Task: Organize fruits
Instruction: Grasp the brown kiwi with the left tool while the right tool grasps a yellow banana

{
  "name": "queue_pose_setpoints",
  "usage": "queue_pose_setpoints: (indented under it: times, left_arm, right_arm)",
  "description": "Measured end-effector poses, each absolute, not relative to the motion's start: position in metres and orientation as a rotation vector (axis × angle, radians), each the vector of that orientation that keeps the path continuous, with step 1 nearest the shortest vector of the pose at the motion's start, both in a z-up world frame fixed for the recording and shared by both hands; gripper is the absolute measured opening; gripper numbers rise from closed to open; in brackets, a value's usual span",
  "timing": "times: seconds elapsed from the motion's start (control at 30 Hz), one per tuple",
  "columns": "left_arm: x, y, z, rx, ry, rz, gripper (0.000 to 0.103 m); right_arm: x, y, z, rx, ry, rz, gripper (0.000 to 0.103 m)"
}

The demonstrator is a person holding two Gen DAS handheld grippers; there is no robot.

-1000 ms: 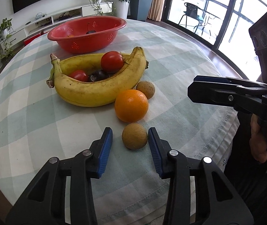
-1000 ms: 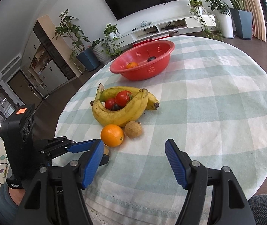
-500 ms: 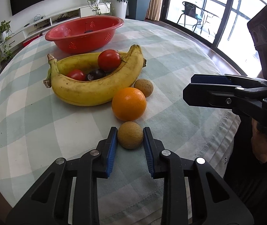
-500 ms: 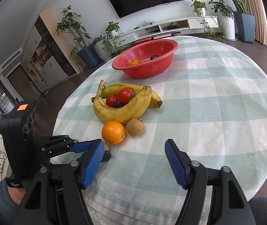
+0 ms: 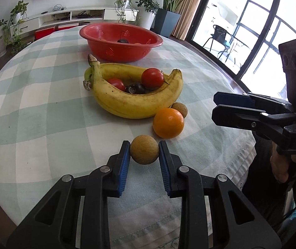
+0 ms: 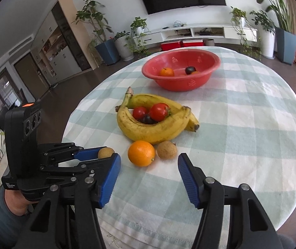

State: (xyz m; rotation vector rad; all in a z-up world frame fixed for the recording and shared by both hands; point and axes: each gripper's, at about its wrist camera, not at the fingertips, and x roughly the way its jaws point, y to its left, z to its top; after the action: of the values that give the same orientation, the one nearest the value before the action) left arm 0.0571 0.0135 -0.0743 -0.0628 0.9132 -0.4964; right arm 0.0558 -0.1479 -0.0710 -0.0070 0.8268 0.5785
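My left gripper (image 5: 144,152) is shut on a small round brown fruit (image 5: 144,152), held just above the checked tablecloth near its front edge; it also shows in the right wrist view (image 6: 105,152). An orange (image 5: 168,123) and a second brown fruit (image 5: 179,109) lie just beyond. Two bananas (image 5: 133,101) cradle two tomatoes (image 5: 152,78) and a dark plum (image 5: 135,88). A red bowl (image 5: 120,41) at the back holds an orange (image 6: 167,72) and a dark fruit (image 6: 190,70). My right gripper (image 6: 149,171) is open and empty, near the orange (image 6: 141,153).
The round table (image 6: 251,124) has a pale green checked cloth. Its front edge is close under both grippers. A TV, a low white shelf, potted plants and glass doors stand beyond the table.
My left gripper closed on the brown fruit and lifted it slightly. The right gripper stayed open and moved little.
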Motion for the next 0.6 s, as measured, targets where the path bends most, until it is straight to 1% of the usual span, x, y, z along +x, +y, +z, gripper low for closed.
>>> queue_pose_setpoints:
  times: [0.1, 0.17, 0.2, 0.27, 0.4, 0.6]
  left_arm:
    - [0.058, 0.02, -0.074, -0.085, 0.903, -0.484, 0.026]
    - [0.058, 0.026, -0.074, -0.103, 0.897, -0.471, 0.026]
    - [0.058, 0.03, -0.074, -0.114, 0.893, -0.462, 0.026]
    - [0.058, 0.038, -0.075, -0.137, 0.886, -0.445, 0.026]
    - [0.056, 0.052, -0.076, -0.169, 0.876, -0.424, 0.026]
    - [0.057, 0.063, -0.076, -0.209, 0.865, -0.414, 0.026]
  right_arm:
    - [0.068, -0.115, -0.059, -0.225, 0.831, 0.667, 0.06]
    - [0.081, -0.094, -0.058, -0.334, 0.888, 0.736, 0.059]
    - [0.088, -0.087, -0.06, -0.368, 0.919, 0.76, 0.053]
    - [0.1, -0.073, -0.063, -0.45, 0.945, 0.768, 0.051]
    - [0.113, -0.051, -0.068, -0.551, 0.982, 0.807, 0.05]
    - [0.112, -0.026, -0.078, -0.693, 1.004, 0.844, 0.048]
